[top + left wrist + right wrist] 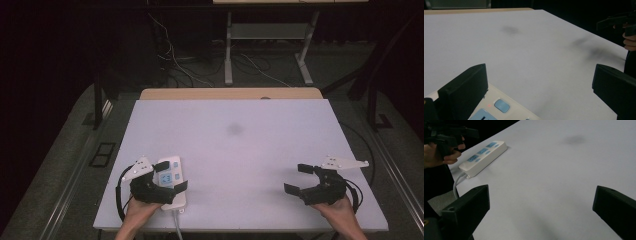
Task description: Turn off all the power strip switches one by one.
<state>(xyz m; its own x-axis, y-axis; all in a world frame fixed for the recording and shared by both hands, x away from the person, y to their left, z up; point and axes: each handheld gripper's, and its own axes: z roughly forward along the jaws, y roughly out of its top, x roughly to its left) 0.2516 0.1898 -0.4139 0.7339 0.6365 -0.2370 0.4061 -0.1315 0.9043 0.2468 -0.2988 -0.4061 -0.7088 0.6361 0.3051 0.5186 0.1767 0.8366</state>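
A white power strip (171,181) with blue sockets lies near the front left corner of the pale desk (240,150), its cord running off the near edge. The left gripper (171,176) hovers right over the strip with its fingers spread wide, one on each side and not pressing on it. Well apart, near the front right corner, the right gripper (299,178) hangs above bare desk, fingers spread wide too, nothing between them.
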